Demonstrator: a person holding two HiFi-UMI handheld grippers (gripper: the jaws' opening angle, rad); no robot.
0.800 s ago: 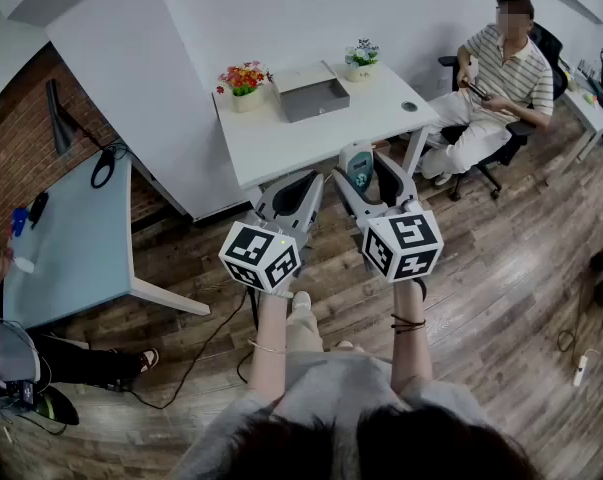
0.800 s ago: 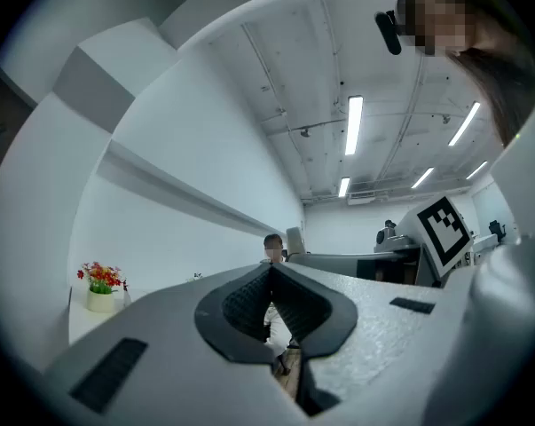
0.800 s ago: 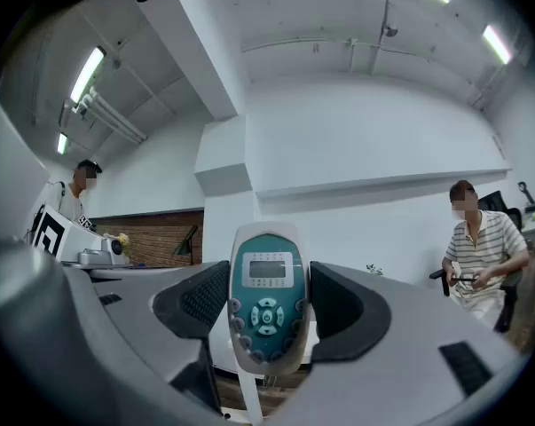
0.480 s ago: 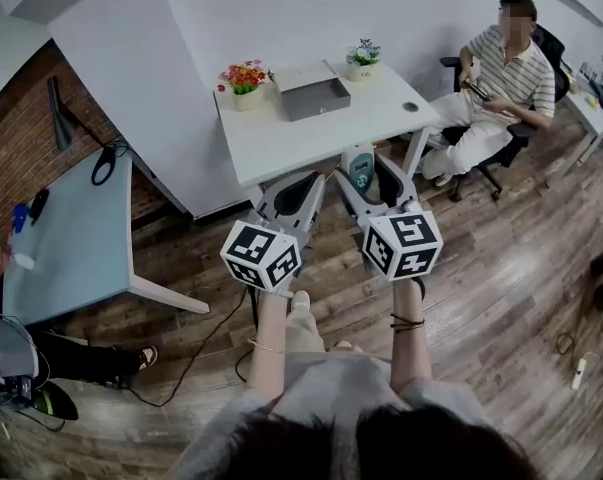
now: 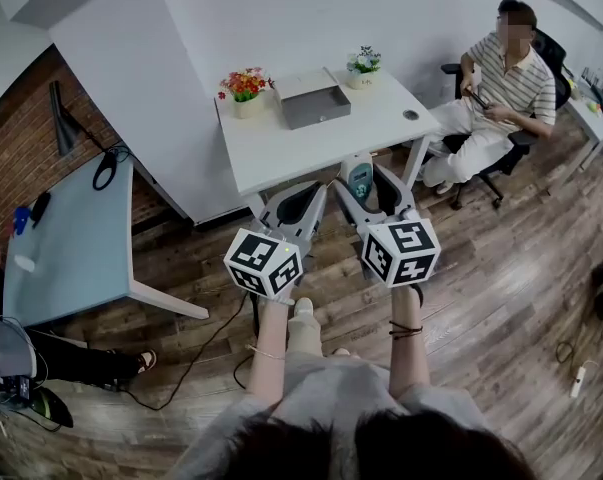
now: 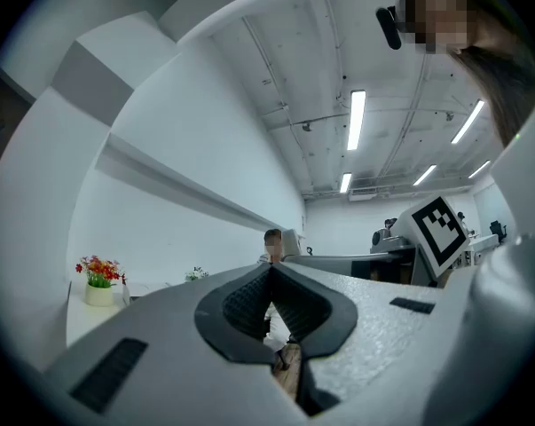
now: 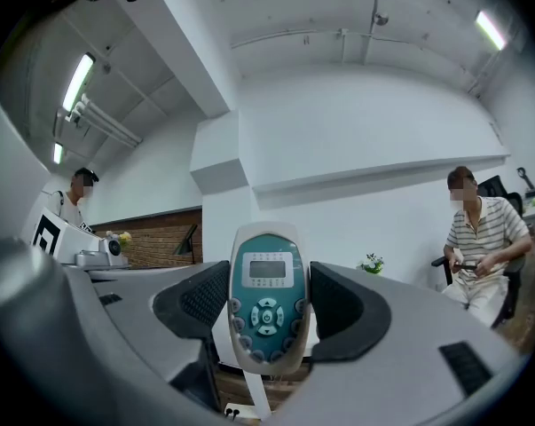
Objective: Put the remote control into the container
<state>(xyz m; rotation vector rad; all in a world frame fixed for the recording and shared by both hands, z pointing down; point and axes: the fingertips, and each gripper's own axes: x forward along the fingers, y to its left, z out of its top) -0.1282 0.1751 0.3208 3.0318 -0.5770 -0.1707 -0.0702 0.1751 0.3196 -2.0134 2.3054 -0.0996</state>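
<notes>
A white and teal remote control stands upright between the pads of my right gripper, which is shut on its sides and holds it in the air in front of the white table. At the back of that table sits the grey open container, well ahead of both grippers. My left gripper hangs beside the right one, its jaws shut with nothing in them.
A pot of red flowers stands left of the container and a small plant to its right. A small round object lies near the table's right edge. A person sits at the right. A blue-grey table is at the left.
Both grippers have drifted a little lower in the head view, with the remote still gripped in the right one. The jaws have not changed.
</notes>
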